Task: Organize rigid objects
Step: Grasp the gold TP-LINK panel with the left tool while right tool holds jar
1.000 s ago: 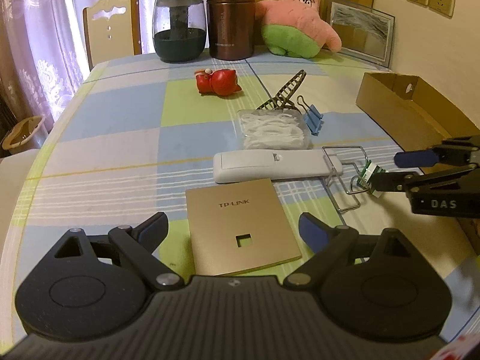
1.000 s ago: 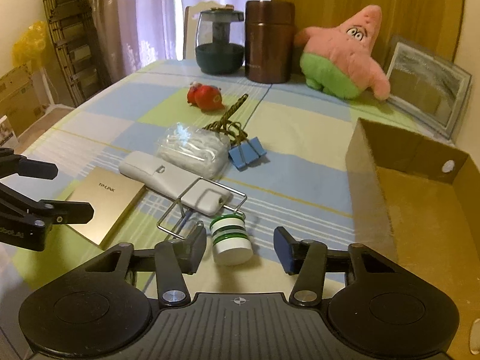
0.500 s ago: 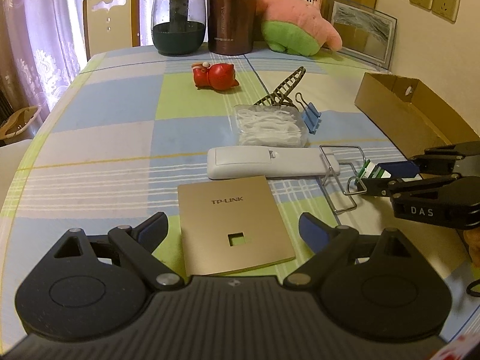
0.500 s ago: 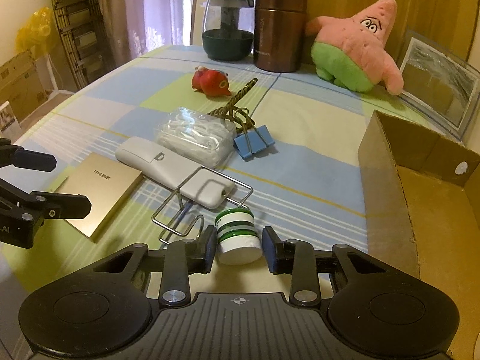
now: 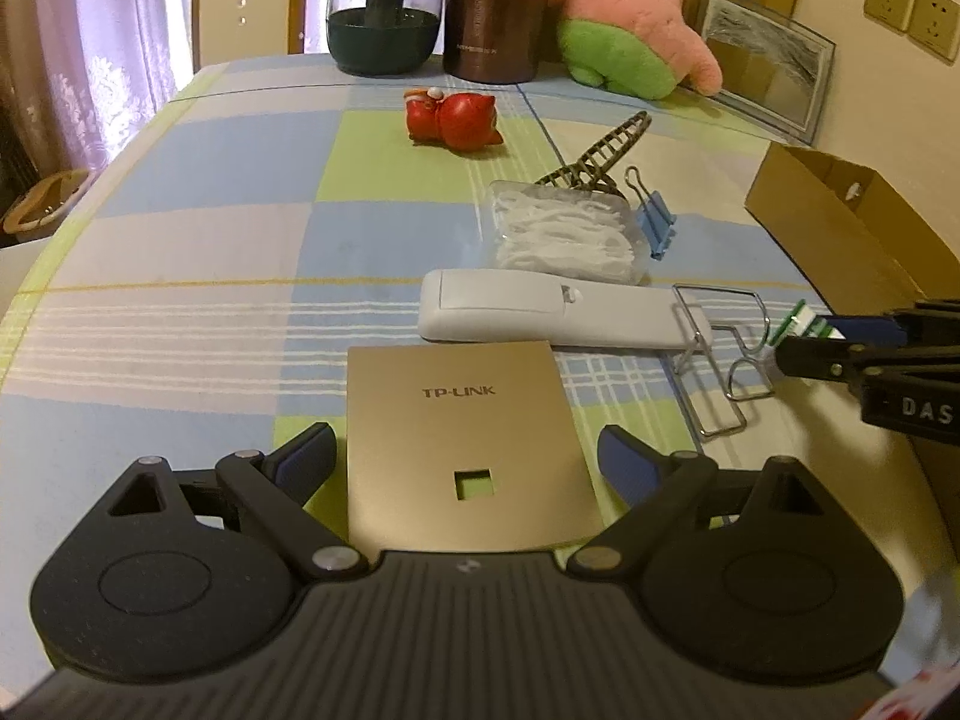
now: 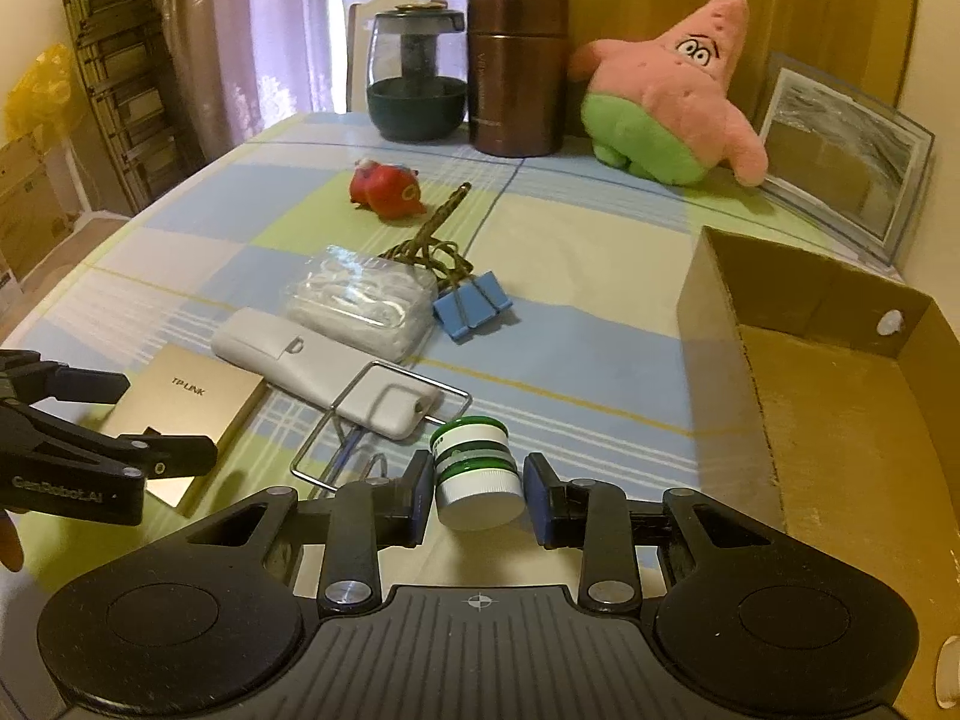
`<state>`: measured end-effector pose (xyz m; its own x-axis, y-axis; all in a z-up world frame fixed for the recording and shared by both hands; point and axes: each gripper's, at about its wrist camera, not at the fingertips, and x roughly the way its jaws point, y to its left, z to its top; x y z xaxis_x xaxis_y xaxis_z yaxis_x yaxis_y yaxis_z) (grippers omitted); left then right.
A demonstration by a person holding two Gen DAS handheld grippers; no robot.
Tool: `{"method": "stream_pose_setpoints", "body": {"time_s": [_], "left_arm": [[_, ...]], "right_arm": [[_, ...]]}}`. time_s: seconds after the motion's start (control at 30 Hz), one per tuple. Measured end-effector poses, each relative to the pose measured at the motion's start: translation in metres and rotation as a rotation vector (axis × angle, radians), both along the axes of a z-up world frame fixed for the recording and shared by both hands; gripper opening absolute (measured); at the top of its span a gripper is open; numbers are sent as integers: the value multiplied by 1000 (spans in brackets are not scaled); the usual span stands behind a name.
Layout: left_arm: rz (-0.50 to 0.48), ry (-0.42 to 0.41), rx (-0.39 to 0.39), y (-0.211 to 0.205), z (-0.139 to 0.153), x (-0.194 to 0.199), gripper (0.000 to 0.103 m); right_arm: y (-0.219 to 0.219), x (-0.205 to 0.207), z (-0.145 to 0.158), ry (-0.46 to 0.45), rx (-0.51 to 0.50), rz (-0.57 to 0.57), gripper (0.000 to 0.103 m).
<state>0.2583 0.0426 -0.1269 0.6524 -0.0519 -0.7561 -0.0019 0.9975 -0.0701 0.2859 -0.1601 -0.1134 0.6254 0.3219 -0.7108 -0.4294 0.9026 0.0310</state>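
Jar: a small white jar with green bands (image 6: pixel 477 471) lies tilted between the fingertips of my right gripper (image 6: pixel 478 495); its white base faces the camera, and I cannot tell whether it is off the tablecloth.
Right gripper: narrowed around the jar; the left pad (image 6: pixel 420 495) touches its side, while a thin gap shows beside the other pad, so a firm grip is not certain.
Left gripper: my left gripper (image 5: pixel 467 459) is spread wide and holds nothing, its blue-padded fingers (image 5: pixel 306 456) on either side of the near end of the gold TP-LINK panel (image 5: pixel 471 438).
TP-LINK panel: flat on the checked tablecloth (image 5: pixel 210 228), just in front of the white remote control (image 5: pixel 540 315).
Wire holder: a bent metal wire frame (image 6: pixel 384 414) sits over the remote's end, just beside the jar.
Middle of table: a clear pack of white floss picks (image 6: pixel 366 306), a blue binder clip (image 6: pixel 471 306), a bronze tower-shaped ornament (image 5: pixel 606 153) and a red toy figure (image 5: pixel 453 123).
Cardboard box: the open box (image 6: pixel 810 324) stands to the right of the jar, near it.
Far edge: a glass jar with dark base (image 6: pixel 417 75), a brown canister (image 6: pixel 516 72), a Patrick Star plush (image 6: pixel 672 102) and a framed picture (image 6: pixel 840 150).
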Motion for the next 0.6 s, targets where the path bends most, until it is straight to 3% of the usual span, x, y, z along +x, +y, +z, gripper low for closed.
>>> {"method": "stream_pose_setpoints", "body": {"time_s": [0.3,0.6], "left_arm": [[13,-21,115,-15,-8,5,92],[53,-35,118,-18,-7,1,85]], "right_arm": [[-5,-1,3,4,13,-12,29],[-6,-3,9,-10,28,-7,29]]}}
